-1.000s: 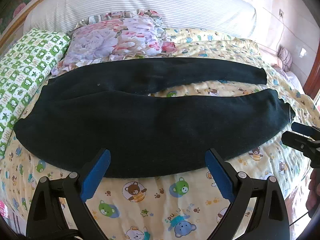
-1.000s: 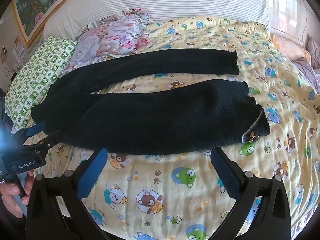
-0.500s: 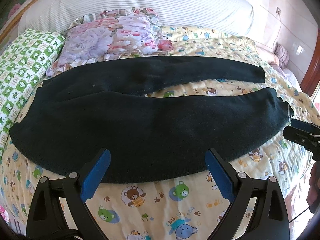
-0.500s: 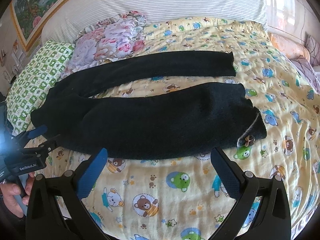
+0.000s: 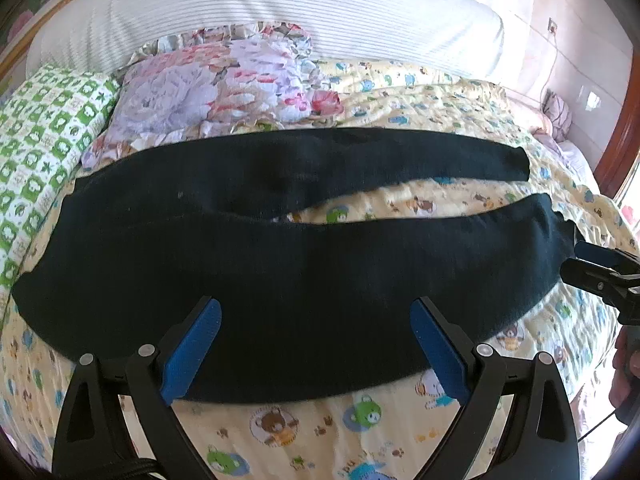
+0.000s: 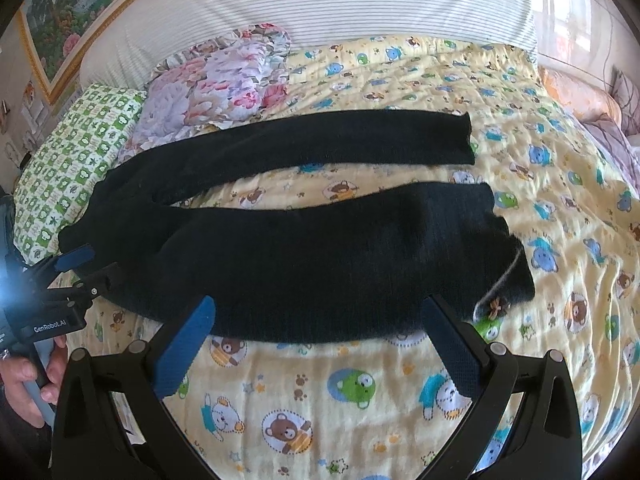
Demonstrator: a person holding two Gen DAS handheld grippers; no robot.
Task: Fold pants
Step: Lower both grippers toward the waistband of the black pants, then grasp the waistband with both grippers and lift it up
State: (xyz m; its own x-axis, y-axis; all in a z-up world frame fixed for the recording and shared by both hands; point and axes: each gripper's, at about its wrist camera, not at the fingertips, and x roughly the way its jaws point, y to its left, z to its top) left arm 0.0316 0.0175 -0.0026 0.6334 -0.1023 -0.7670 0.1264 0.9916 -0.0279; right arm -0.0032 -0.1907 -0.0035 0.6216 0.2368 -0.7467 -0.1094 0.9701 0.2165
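Black pants (image 5: 320, 264) lie flat across the bed, waist to the left and both legs running right. The far leg (image 6: 320, 144) is spread apart from the near one. A small bow (image 6: 496, 306) marks the near cuff. My left gripper (image 5: 315, 314) is open, its blue pads hovering over the near edge of the pants. The right wrist view shows the left gripper (image 6: 102, 264) beside the waistband. My right gripper (image 6: 318, 308) is open just above the near leg's lower edge. It also appears by the near cuff as the right gripper (image 5: 572, 258), with nothing held.
A yellow bear-print quilt (image 5: 360, 432) covers the bed. A floral pillow (image 5: 224, 80) and a green checked pillow (image 5: 36, 132) sit behind the waist end. A striped bolster (image 5: 280, 4) runs along the back. A hand (image 6: 28, 376) holds the left gripper's handle.
Both grippers have come forward toward the pants, so their fingertips now overlap the near edge. The pants have not moved and both grippers stay open.
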